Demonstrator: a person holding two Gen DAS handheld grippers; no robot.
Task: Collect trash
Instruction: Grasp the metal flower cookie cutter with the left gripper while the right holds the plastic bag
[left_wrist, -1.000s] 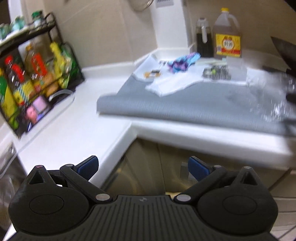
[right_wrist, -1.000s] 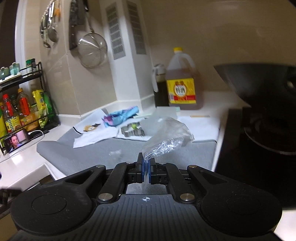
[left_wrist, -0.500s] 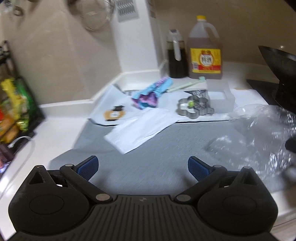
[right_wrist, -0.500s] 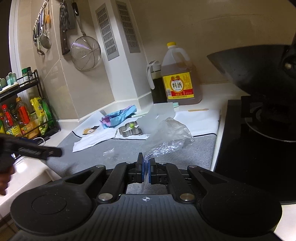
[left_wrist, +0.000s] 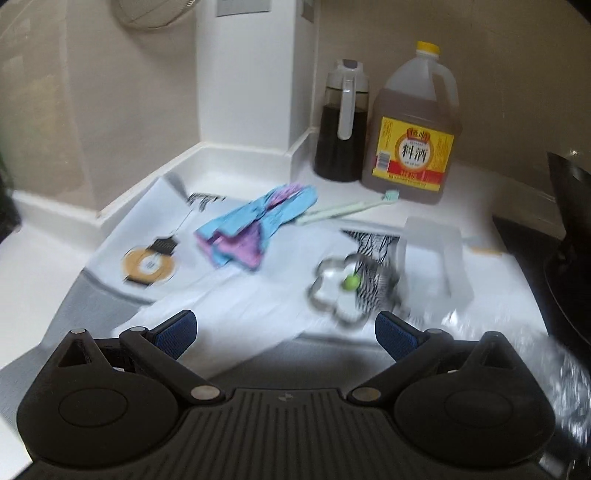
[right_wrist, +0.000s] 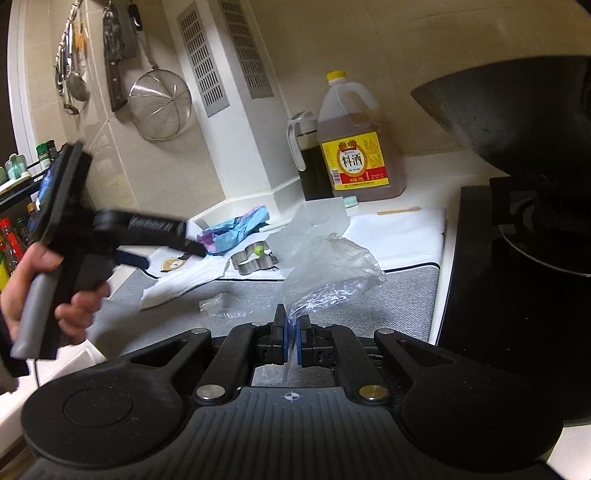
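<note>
Nearest, the right hand-held gripper (right_wrist: 291, 338) pinches the neck of a clear plastic bag (right_wrist: 332, 269), which billows above the grey mat (right_wrist: 399, 295) at the tabletop's front edge beside the black stove (right_wrist: 517, 295). The left hand-held gripper (left_wrist: 284, 332), its blue pads spread and empty, hovers over the white paper (left_wrist: 236, 317). The step looks like gathering scraps into the bag; next, the left one likely needs to close on 1 piece, perhaps the crumpled blue-purple wrapper (left_wrist: 255, 225) farther back. At the tabletop's far corner stand 2 bottles (left_wrist: 410, 147) against the beige tiled wall.
</note>
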